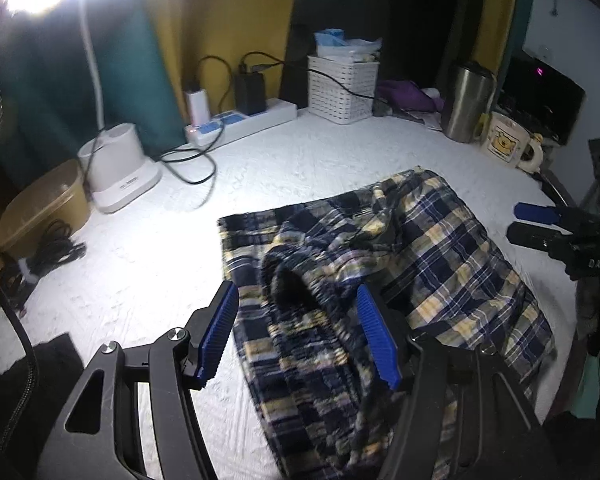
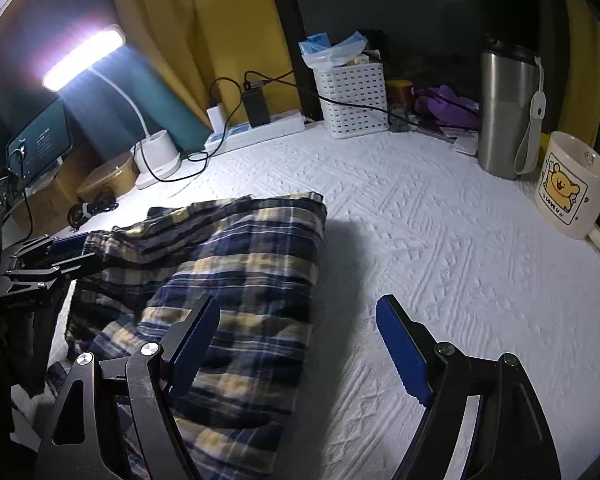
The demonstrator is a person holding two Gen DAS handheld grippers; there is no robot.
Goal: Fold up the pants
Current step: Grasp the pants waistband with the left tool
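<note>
Navy, yellow and white plaid pants (image 1: 440, 248) lie crumpled on the white textured cover (image 1: 300, 160), with the waistband bunched up into a hump. My left gripper (image 1: 296, 288) hovers open over that hump; cloth shows between its blue pads (image 1: 220, 328), which do not press it. In the right wrist view the pants (image 2: 252, 248) fill the lower left, and the left gripper (image 2: 80, 254) sits at their left edge. My right gripper (image 2: 296, 308) is open and holds nothing, its left finger over the pants' right edge and its right finger over bare cover. It also appears at the far right (image 1: 520, 224).
Along the back stand a white basket (image 2: 352, 100), a power strip (image 2: 256, 132) with chargers and cables, a lit desk lamp (image 2: 156, 156) and a brown container (image 1: 44, 208). A steel tumbler (image 2: 508, 112) and a bear mug (image 2: 572, 188) stand at the right. A monitor (image 2: 40, 140) is on the left.
</note>
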